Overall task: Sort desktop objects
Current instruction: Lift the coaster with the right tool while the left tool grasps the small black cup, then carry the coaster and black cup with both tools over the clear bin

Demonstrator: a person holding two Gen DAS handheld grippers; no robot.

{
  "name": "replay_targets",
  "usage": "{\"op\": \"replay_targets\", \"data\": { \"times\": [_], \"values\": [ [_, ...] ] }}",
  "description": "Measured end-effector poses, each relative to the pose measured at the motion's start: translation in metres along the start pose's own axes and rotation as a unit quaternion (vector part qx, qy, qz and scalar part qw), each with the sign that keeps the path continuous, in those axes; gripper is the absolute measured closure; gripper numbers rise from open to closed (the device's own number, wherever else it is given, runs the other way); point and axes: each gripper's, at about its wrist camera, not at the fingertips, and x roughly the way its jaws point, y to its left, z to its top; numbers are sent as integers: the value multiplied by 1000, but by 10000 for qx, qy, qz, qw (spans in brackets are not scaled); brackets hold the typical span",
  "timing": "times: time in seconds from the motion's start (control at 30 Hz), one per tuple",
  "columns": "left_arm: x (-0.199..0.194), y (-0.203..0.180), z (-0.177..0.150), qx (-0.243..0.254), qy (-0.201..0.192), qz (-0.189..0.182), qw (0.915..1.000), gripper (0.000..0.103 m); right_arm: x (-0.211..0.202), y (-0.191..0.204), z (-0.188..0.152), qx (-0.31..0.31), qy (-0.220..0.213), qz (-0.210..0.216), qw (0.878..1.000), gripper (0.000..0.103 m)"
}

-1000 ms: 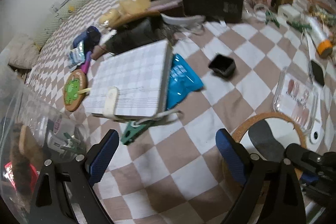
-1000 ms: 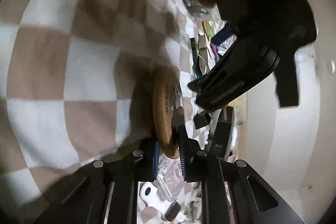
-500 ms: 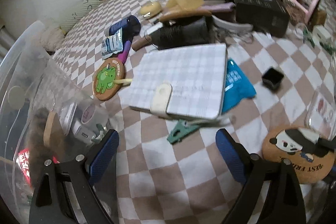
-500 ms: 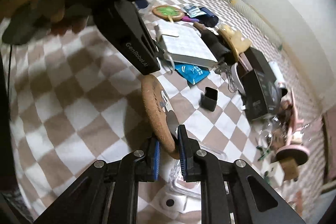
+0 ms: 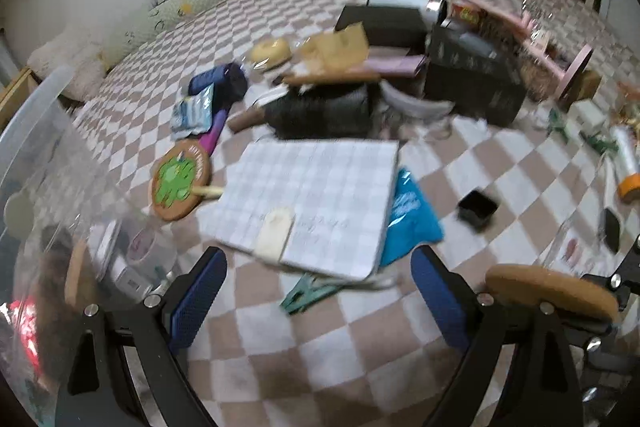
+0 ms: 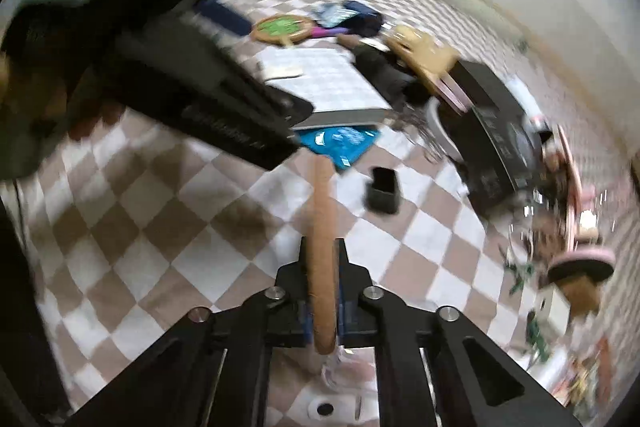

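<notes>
My right gripper (image 6: 323, 311) is shut on a round cork coaster (image 6: 322, 251), seen edge-on and lifted off the checkered cloth; it also shows in the left wrist view (image 5: 548, 291) at the lower right. My left gripper (image 5: 318, 303) is open and empty above the cloth, near a green clip (image 5: 306, 297) and a white checked notebook (image 5: 316, 199). A clear plastic bin (image 5: 48, 227) with several items stands at the left. A second cork coaster with a green frog (image 5: 180, 179) lies beside the notebook.
A blue packet (image 5: 412, 219), a small black cup (image 5: 478, 209), black boxes (image 5: 472, 83), a pink stand (image 5: 560, 67) and an orange-capped tube (image 5: 626, 163) lie on the cloth. The left gripper's body (image 6: 192, 95) fills the upper left of the right wrist view.
The right gripper has turned the coaster from face-on to edge-on and moved it toward the left gripper. The left wrist view has tilted up and shifted slightly right.
</notes>
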Motion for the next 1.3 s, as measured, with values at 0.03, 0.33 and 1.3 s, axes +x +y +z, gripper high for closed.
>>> {"op": "replay_targets", "data": {
  "times": [0.03,0.33,1.3],
  "values": [
    [0,-2,2,-1,-68,-59,10000,10,-4,-9,1,228,13,97,9997,94],
    [22,-46,10,451,-370,-680,9960,10,-27,-80,-15,1723,-69,340,9844,94],
    [24,-70,13,480,-310,-1880,9805,76,-18,-114,-35,2429,-37,504,9687,94]
  ]
}}
